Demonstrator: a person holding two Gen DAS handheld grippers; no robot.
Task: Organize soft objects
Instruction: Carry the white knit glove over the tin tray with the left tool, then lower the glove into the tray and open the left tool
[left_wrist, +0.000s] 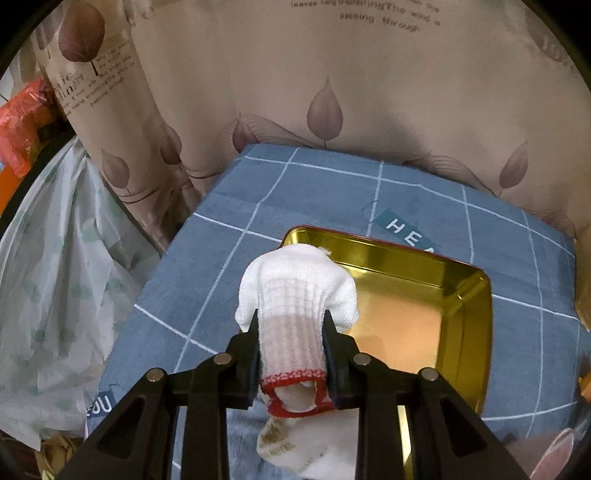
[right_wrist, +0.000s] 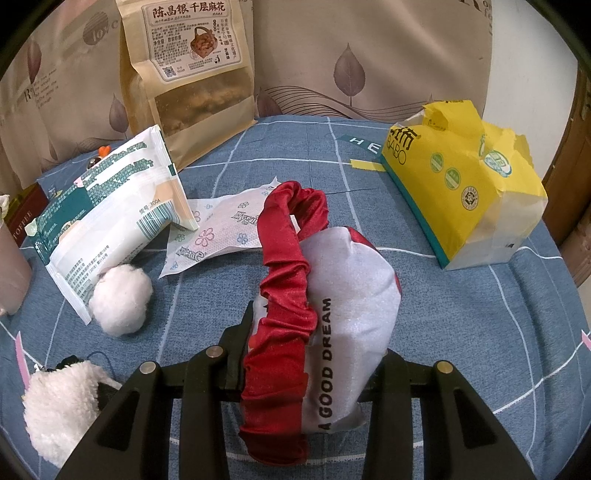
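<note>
The left gripper is clamped on a white knit glove, its fingers pinching the cuff just above the red hem. The glove stands up between the jaws and flops forward over the near-left corner of a gold tin, which lies at 1 o'clock on the blue checked cloth. A second white sock or glove lies below the jaws at 6 o'clock. A leaf-print curtain hangs beyond the cloth at 12 o'clock.

The right gripper is closed on a white pouch lettered "A GOOD DREAM", with a red scrunchie draped over its left side and looping up at 12 o'clock. Whether the pouch rests on the cloth cannot be told. A fleecy white item lies at 8 o'clock and a cotton ball at 10 o'clock, touching a white packet. A floral wipe sachet lies flat just beyond the scrunchie. A yellow tissue pack sits at 2 o'clock, and a kraft snack bag stands at 11 o'clock against the curtain.
</note>
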